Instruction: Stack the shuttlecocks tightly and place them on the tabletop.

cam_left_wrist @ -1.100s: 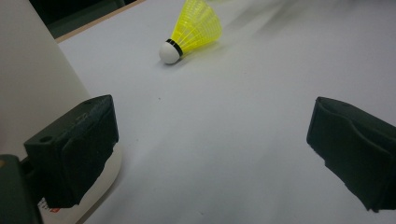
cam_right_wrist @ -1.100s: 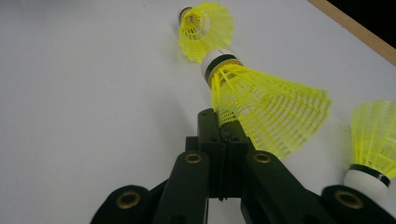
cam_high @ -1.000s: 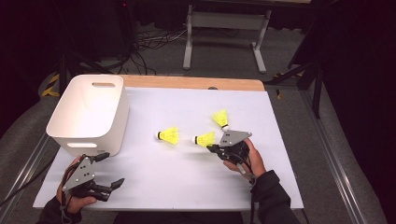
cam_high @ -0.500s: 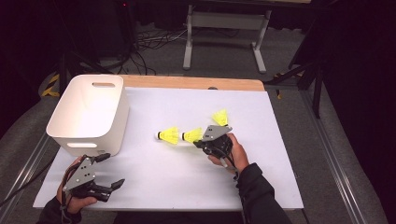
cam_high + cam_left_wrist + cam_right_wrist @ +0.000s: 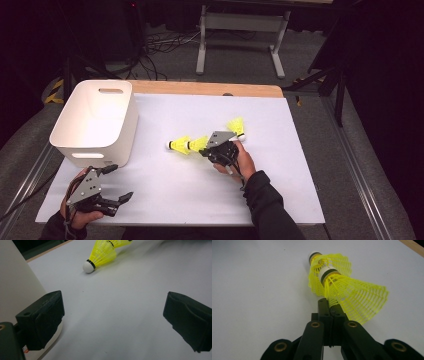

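Three yellow shuttlecocks are on the white table. My right gripper (image 5: pixel 206 149) (image 5: pixel 329 305) is shut on the mesh skirt of one shuttlecock (image 5: pixel 198 144) (image 5: pixel 354 296), held level and pointing left. Its cork sits inside the skirt of a second shuttlecock (image 5: pixel 178 145) (image 5: pixel 322 263) lying on the table. The third shuttlecock (image 5: pixel 236 125) lies just behind the right hand. My left gripper (image 5: pixel 118 182) (image 5: pixel 112 320) rests open near the front left edge, nothing between its jaws. In the left gripper view the nested shuttlecocks (image 5: pixel 101 256) lie farther ahead.
A white plastic bin (image 5: pixel 66 146) with handle slots stands at the table's left, just behind the left gripper; its wall (image 5: pixel 15 282) is close beside the left jaw. The table's wooden back edge (image 5: pixel 210 89) runs across the far side.
The right gripper has moved left with its shuttlecock, bringing the cork into the skirt of the one lying on the table. The left gripper has stayed put.
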Available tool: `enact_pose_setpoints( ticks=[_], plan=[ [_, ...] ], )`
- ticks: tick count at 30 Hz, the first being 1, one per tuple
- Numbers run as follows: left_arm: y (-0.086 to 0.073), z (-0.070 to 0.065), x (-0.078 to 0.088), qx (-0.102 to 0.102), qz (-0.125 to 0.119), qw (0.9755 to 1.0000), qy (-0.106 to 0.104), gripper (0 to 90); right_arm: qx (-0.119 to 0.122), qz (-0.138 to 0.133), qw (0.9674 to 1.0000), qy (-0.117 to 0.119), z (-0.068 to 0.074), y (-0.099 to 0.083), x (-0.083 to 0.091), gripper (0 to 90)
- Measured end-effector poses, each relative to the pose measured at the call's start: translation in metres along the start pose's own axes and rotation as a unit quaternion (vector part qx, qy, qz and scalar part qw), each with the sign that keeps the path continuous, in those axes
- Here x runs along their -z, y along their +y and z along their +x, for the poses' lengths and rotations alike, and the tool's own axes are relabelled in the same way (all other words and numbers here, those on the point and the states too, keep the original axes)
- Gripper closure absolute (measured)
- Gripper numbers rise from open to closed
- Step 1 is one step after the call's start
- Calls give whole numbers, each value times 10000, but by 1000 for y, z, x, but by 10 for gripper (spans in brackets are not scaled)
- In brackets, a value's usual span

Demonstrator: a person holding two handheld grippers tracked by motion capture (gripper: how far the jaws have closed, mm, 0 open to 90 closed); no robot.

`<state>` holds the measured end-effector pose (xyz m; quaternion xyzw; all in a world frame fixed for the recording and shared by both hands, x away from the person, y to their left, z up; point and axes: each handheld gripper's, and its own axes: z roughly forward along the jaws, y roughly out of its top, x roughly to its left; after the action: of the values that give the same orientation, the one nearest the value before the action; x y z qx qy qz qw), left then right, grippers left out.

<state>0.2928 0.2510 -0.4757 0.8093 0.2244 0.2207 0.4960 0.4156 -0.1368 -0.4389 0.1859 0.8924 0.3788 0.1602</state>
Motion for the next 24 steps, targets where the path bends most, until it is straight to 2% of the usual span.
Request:
enact_pose_setpoints(
  ticks=[6, 14, 24],
  plan=[
    [0, 0, 1, 1, -17, 10000, 6, 40, -11, 34, 10000, 64, 4, 5, -11, 900],
    [0, -1, 1, 26, -45, 10000, -23, 41, -46, 112, 9999, 4, 9, 11, -24, 899],
    [-1, 1, 2, 19, -38, 10000, -47, 42, -220, -33, 9997, 58, 8, 11, -34, 897]
  ],
)
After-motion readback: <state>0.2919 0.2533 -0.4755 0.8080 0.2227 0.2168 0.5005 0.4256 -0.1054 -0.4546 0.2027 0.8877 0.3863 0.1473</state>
